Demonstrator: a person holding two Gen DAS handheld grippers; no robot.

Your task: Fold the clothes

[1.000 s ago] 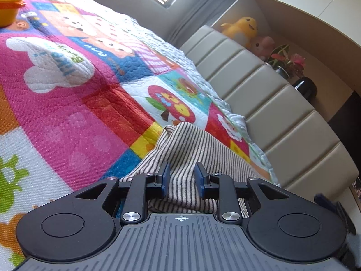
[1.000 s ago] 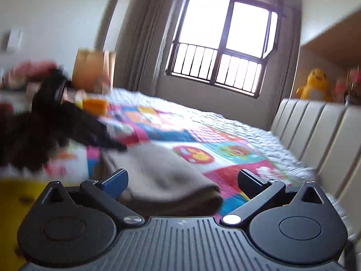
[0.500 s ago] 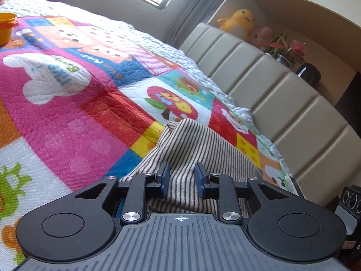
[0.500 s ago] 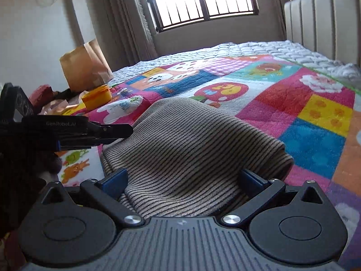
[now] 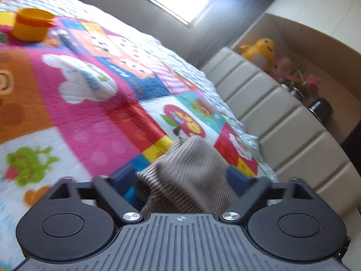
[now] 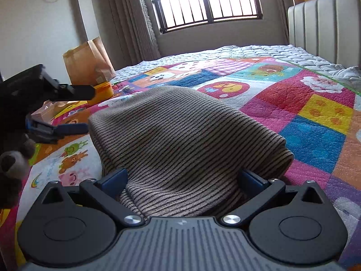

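Note:
A brown striped garment lies folded on the colourful quilt of the bed. My right gripper is open, its blue-padded fingers on either side of the garment's near edge. My left gripper is open too, with the garment's end lying loose between its spread fingers. The left gripper also shows at the left of the right wrist view, open, just beside the garment's left edge.
A yellow-orange cup stands on the quilt far left. A padded headboard runs along the right. A brown paper bag and a dark plush toy sit at the bed's left side.
My left gripper was shut on the striped garment and has now opened, letting it go. The right gripper stayed open and has come close over the garment's near edge.

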